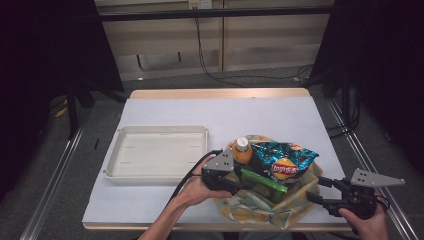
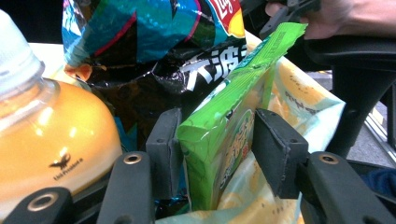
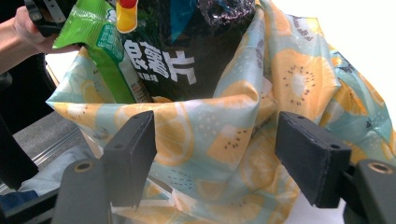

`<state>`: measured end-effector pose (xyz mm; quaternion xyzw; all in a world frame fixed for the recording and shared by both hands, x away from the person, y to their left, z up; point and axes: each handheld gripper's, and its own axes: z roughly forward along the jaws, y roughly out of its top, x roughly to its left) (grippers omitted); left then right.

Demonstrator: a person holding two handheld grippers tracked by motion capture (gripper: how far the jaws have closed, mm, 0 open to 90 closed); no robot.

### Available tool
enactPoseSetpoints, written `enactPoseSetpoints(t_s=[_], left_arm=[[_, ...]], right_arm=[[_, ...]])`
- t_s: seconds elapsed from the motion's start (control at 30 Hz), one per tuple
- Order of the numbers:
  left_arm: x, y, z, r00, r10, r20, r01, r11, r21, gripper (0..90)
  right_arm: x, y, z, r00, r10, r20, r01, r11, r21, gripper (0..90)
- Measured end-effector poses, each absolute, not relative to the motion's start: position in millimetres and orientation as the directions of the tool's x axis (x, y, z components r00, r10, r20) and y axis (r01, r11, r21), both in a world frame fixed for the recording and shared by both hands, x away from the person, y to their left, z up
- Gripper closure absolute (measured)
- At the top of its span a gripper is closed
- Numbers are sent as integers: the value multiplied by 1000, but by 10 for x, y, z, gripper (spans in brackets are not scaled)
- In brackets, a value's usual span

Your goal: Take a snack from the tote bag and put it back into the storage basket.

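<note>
Left gripper view gives us the writing first: white Chinese characters run across the dark lower half of the chip bag (image 2: 154, 51), and a corner of the red-and-yellow Lay's badge peeks in at twelve o'clock. The orange drink bottle (image 2: 51, 135) at nine o'clock carries a small bird logo with print too fine for us to read.

Between the fingers (image 2: 163, 149) of the left gripper (image 2: 212, 151) we've got the green snack packet (image 2: 233, 121): bright lime, glossy, a flat pouch with a crimped end seam and pale lettering we can't make out. Those fingers bracket it, the left one tight against it, the right one at its face, a firm pinch not certain.

In the high view the packet (image 1: 263, 182) sits in the fruit-print bag (image 1: 270, 210) toward five o'clock on the worktop (image 1: 220, 115), its long axis running from the left gripper (image 1: 239, 186) at ten o'clock down to four o'clock, the far end raised. The cream tray (image 1: 157, 131) lies at nine o'clock.

In the right gripper view, the right gripper (image 3: 215, 154) has its fingers spread wide either side of the bag's lemon-and-kiwi cloth (image 3: 205, 140), gripping nothing.
</note>
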<state>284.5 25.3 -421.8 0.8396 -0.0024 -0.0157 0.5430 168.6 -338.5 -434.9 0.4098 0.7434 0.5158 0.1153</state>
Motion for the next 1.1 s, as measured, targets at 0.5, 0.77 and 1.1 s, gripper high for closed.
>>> enactPoseSetpoints(t_s=[0.5,0.77,1.1], left_arm=[[2840,165,-4229,997,-60,-40,12,-419,908,716],[2852,255,-4155,996,-47,-82,58,-377,924,740],[2889,416,-3991,992,33,-121,125,-310,942,740]], right_arm=[[1693,-3377,-4355,-639,728,248,488,135,862,283],[1678,-3388,-4338,-638,729,250,481,123,868,262],[1641,-3343,-4296,-642,732,226,446,118,887,173]])
